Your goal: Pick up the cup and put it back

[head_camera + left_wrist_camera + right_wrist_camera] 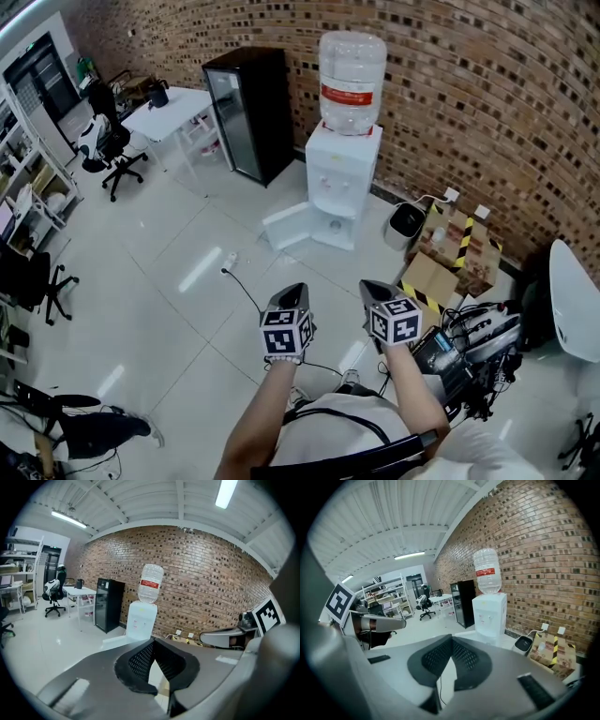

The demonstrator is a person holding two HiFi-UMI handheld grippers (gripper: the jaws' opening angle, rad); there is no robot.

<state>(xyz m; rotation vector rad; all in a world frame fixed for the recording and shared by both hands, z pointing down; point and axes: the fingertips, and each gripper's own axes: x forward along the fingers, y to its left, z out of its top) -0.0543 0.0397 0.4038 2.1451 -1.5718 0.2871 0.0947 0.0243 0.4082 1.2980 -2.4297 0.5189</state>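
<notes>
No cup shows in any view. My left gripper (292,292) and right gripper (371,287) are held side by side over the white floor, a few steps short of a white water dispenser (339,183) with a clear bottle on top. Both point toward it. In the left gripper view the left gripper (153,642) is shut, pads meeting at the tip with nothing between them. The right gripper (451,637) is shut and empty too. The dispenser (139,620) (489,613) stands ahead in both gripper views.
A black fridge (248,112) stands left of the dispenser against the brick wall. A white table (173,114) and office chair (112,150) are further left. Cardboard boxes (459,248) and a small dark bin (405,223) sit to the right. A plug and cable (230,266) lie on the floor.
</notes>
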